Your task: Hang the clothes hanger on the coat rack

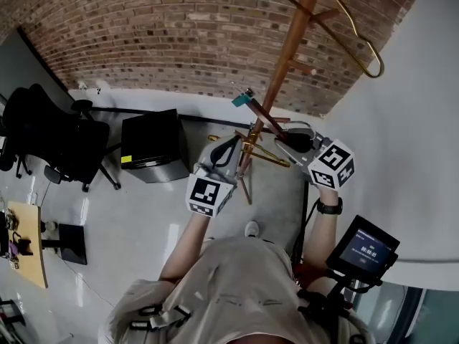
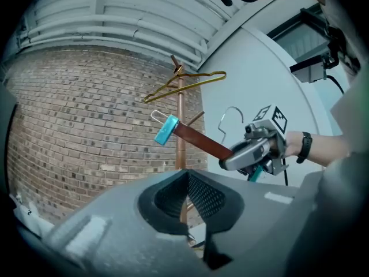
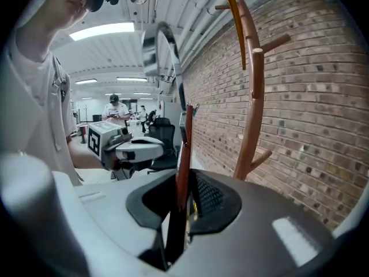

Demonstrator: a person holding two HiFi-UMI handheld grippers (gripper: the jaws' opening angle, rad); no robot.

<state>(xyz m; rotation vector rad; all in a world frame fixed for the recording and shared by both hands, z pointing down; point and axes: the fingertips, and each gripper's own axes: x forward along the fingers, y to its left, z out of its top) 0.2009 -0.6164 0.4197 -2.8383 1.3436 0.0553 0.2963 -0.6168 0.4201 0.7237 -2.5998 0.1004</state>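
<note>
A brown wooden clothes hanger (image 2: 199,141) with a teal clip (image 1: 242,99) on its end and a silver wire hook (image 3: 164,45) sticks out of my right gripper (image 1: 287,143), which is shut on its bar (image 3: 183,154). The brown coat rack (image 1: 287,49) stands against the brick wall, just beyond the hanger; its pole (image 3: 253,97) is to the right of the hanger in the right gripper view. A gold wire hanger (image 2: 184,82) hangs on a top peg. My left gripper (image 1: 228,149) is held beside the pole, left of the right gripper, jaws shut with nothing between them (image 2: 187,198).
A black office chair (image 1: 50,142) and a black cabinet (image 1: 150,145) stand at the left by the brick wall (image 1: 165,34). A white wall (image 1: 401,156) rises at the right. A small screen (image 1: 362,249) sits near my right arm. People are far back in the right gripper view.
</note>
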